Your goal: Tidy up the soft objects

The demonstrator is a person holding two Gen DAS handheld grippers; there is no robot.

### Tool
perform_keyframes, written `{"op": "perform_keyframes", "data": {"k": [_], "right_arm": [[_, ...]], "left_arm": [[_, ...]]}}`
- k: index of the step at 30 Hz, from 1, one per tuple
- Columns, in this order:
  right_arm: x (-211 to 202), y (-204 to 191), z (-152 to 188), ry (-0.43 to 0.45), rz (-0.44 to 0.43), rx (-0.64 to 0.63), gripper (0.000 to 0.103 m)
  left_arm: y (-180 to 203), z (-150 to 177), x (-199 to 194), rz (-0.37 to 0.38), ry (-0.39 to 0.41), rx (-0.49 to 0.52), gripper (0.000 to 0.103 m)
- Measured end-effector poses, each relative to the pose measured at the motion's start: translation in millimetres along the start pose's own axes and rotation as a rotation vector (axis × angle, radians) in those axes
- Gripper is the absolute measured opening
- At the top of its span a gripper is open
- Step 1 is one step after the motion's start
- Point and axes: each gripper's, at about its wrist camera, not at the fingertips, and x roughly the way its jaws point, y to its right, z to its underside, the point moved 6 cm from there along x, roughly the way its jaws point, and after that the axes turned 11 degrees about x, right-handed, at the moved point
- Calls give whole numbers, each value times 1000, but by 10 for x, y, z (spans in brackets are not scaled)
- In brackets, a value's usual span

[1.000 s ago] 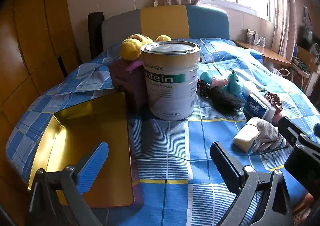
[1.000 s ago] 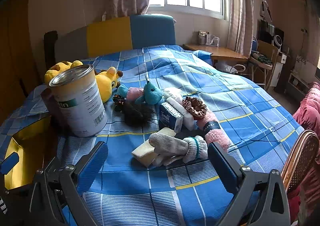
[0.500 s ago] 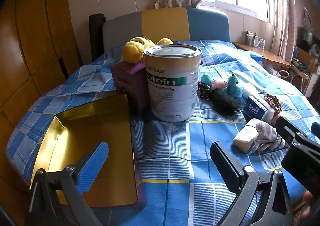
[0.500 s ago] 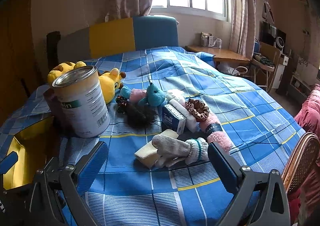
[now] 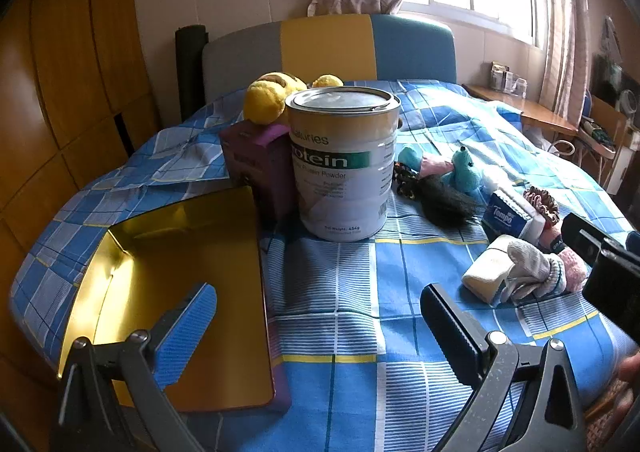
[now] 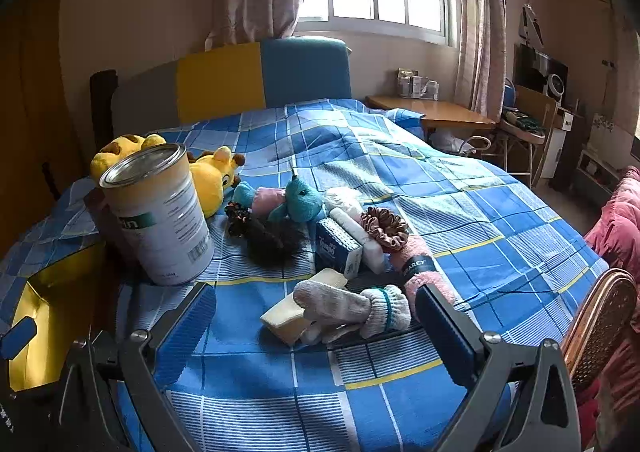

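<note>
You are just starting: nothing soft is in the gold box [image 5: 132, 252] yet. Both the left gripper [image 5: 320, 316] and right gripper [image 6: 316, 312] are wide and empty. The mitten [image 6: 352, 308] lies just ahead of your right gripper; reach down and pinch it.

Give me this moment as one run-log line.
left gripper: open, empty | right gripper: open, facing white knitted mitten | gold rectangular tin tray: holds nothing | stage: pre-grasp
</note>
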Motion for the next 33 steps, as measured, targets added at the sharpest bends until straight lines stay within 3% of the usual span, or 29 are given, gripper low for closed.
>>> {"op": "perform_keyframes", "data": {"k": [17, 33], "right_arm": [[-6, 186, -126, 15, 22, 29, 102], [43, 745, -474, 48, 72, 148, 102]], "left_arm": [[55, 4, -18, 7, 3, 21, 103], [238, 12, -1, 47, 7, 85, 103]]}}
